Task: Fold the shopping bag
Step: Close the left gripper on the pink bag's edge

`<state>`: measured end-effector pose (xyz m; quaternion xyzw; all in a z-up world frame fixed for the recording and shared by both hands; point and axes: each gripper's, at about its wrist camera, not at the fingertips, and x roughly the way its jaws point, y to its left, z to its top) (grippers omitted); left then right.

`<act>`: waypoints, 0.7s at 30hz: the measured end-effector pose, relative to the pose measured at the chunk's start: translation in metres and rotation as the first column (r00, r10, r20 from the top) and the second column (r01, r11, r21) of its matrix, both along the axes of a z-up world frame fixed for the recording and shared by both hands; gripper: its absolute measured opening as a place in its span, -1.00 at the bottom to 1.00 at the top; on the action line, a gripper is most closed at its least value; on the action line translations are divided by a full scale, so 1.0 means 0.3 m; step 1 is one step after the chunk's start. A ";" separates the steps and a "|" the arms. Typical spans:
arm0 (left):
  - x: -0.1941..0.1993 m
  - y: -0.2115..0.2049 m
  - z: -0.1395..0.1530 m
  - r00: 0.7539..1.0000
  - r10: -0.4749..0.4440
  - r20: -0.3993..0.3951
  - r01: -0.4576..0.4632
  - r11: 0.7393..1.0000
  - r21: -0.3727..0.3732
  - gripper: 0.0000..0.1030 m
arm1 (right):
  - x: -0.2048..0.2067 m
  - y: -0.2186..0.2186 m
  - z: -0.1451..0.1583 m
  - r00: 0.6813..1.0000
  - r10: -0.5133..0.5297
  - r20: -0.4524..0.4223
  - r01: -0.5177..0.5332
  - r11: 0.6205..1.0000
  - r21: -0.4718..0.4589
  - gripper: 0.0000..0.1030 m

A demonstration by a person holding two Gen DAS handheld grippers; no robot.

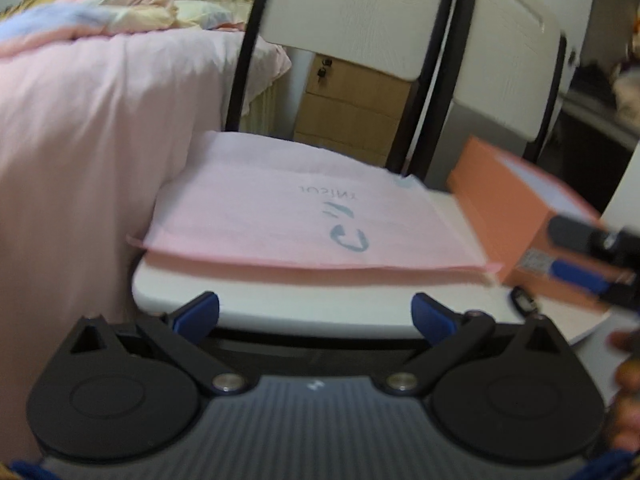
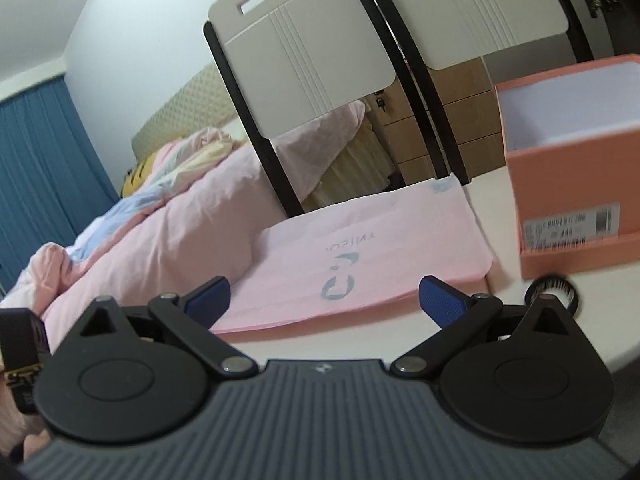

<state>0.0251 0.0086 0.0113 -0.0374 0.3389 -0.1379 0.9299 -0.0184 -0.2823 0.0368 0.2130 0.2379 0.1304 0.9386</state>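
Note:
A pink shopping bag (image 1: 288, 216) with a grey-blue logo lies flat on a small white table (image 1: 320, 308), folded into a layered rectangle. My left gripper (image 1: 316, 314) hovers open just short of the bag's near edge, nothing between its blue pads. In the right wrist view the same bag (image 2: 360, 252) lies ahead of my right gripper (image 2: 324, 300), which is also open and empty near the bag's front edge. The right gripper's tip (image 1: 592, 256) shows at the right edge of the left wrist view.
An open orange shoebox (image 2: 572, 160) stands on the table right of the bag, and a small black ring (image 2: 556, 288) lies in front of it. A bed with pink covers (image 1: 92, 140) borders the table's left. Two white chair backs (image 2: 304, 52) stand behind.

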 end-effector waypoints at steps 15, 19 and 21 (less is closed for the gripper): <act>0.204 -0.223 -0.110 0.987 -0.157 -0.035 0.157 0.888 0.433 0.58 | 0.050 -0.129 0.015 0.998 0.053 0.031 -0.056 0.992 0.114 1.00; 0.219 -0.228 -0.120 0.987 -0.157 -0.025 0.153 0.901 0.405 0.52 | 0.059 -0.178 -0.002 0.998 0.055 0.016 -0.056 0.985 0.161 1.00; 0.230 -0.227 -0.115 0.989 -0.148 -0.019 0.143 0.910 0.390 0.43 | 0.061 -0.205 -0.006 0.999 0.046 0.011 -0.047 0.983 0.180 1.00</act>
